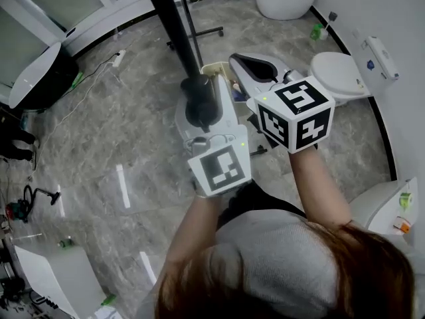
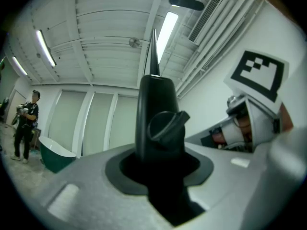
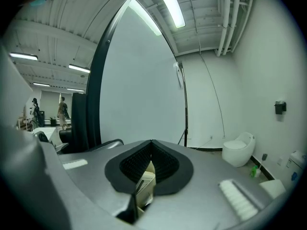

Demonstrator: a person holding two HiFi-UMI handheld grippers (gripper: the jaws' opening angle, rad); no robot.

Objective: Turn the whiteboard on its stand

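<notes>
A: The post is pinched by the left gripper. The right gripper is pressed shut on nothing, with the whiteboard just ahead.
B: If the knob is tight, slipping or tipping could be caused by forcing.

Matt black metal stand post, with a black plastic knob on it. Smooth white whiteboard panel, slight sheen. Polished grey marble-look floor.
</notes>
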